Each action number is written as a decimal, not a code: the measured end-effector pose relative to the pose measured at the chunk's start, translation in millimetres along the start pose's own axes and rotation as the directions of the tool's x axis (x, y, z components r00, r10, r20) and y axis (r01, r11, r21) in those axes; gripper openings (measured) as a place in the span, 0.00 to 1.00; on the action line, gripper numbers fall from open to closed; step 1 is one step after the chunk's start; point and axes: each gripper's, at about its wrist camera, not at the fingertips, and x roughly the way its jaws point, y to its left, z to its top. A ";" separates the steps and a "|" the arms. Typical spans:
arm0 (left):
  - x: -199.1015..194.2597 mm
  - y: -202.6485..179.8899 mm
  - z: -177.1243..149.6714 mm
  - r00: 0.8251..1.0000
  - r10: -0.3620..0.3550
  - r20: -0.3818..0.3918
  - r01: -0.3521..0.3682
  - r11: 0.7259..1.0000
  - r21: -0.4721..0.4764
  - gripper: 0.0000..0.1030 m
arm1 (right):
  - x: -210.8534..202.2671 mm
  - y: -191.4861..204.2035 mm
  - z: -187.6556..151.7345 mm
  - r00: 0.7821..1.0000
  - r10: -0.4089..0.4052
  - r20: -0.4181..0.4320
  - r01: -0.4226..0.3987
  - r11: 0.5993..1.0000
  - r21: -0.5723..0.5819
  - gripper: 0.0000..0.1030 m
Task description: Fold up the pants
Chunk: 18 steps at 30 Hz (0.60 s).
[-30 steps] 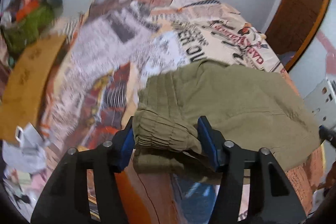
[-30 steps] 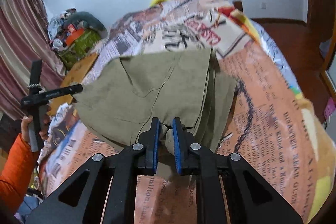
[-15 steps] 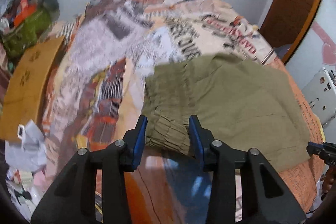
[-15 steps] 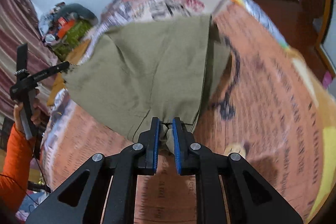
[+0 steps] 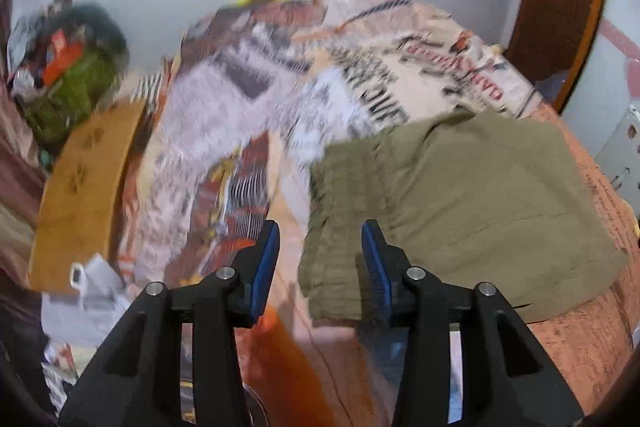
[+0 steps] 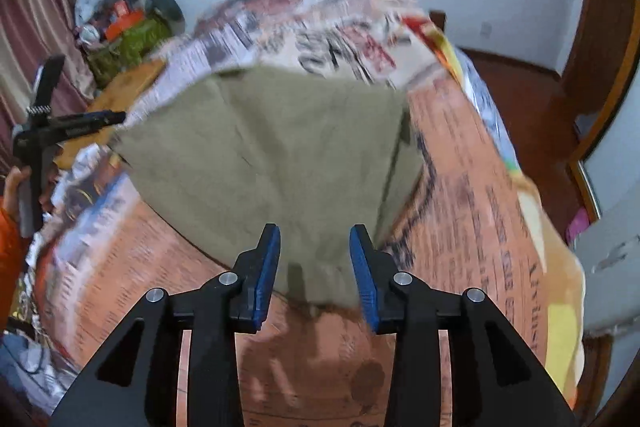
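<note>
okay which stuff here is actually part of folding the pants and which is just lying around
Part of the job:
- olive pants
- left gripper, jaws opening
- right gripper, jaws opening
- printed bedspread they lie on

Lying about:
- green bag pile
- wooden board
- crumpled paper

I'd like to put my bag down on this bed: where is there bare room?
Free: the printed bedspread beyond the folded olive pants toward the wall, and the orange stretch beside them. Crowded: the pile of bags and the cardboard off the bed's far side.
</note>
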 end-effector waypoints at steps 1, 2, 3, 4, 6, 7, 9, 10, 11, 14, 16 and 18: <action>-5.6 -4.6 2.7 1.000 -0.011 0.016 0.011 1.000 0.011 0.47 | 1.0 5.5 7.2 1.000 0.029 0.004 -0.029 1.000 -0.007 0.32; -12.7 -11.6 5.6 0.999 -0.026 0.038 0.025 0.999 0.024 0.51 | 3.2 8.2 9.4 0.999 0.048 0.006 -0.048 0.999 -0.010 0.32; -18.4 -19.3 7.7 0.997 -0.049 0.055 0.047 0.998 0.037 0.54 | 8.0 14.4 15.2 0.997 0.074 0.007 -0.074 0.997 -0.017 0.32; -21.1 -26.4 9.3 0.995 -0.073 0.061 0.070 0.997 0.045 0.56 | 15.1 21.4 20.6 0.995 0.097 0.000 -0.097 0.995 -0.025 0.32; -20.5 -42.5 10.6 0.989 -0.140 0.051 0.137 0.989 0.060 0.60 | 30.3 33.8 25.3 0.991 0.132 -0.019 -0.133 0.991 -0.035 0.32; -16.7 -50.3 10.3 0.986 -0.164 0.035 0.161 0.985 0.068 0.60 | 40.8 40.0 27.6 0.988 0.150 -0.034 -0.151 0.988 -0.038 0.32; -6.0 -63.4 7.9 0.984 -0.178 0.003 0.177 0.980 0.085 0.61 | 56.1 47.5 26.3 0.985 0.160 -0.069 -0.163 0.986 -0.035 0.32; 1.9 -69.8 6.1 0.985 -0.170 -0.016 0.171 0.981 0.097 0.61 | 67.9 48.3 26.3 0.981 0.170 -0.096 -0.173 0.985 -0.023 0.32; 11.7 -75.2 3.4 0.987 -0.157 -0.037 0.160 0.981 0.108 0.61 | 70.5 48.5 22.1 0.978 0.176 -0.112 -0.178 0.984 -0.010 0.32; 41.5 -82.2 -8.1 0.988 -0.109 -0.107 0.124 0.983 0.138 0.62 | 93.3 35.8 13.0 0.965 0.183 -0.190 -0.176 0.983 0.049 0.32; 49.3 -80.5 -16.0 0.989 -0.098 -0.113 0.114 0.983 0.144 0.68 | 94.8 27.5 7.5 0.962 0.186 -0.201 -0.176 0.982 0.066 0.32; 46.3 -73.3 -16.7 0.990 -0.103 -0.101 0.116 0.984 0.137 0.70 | 89.0 17.1 1.4 0.965 0.176 -0.195 -0.166 0.984 0.067 0.32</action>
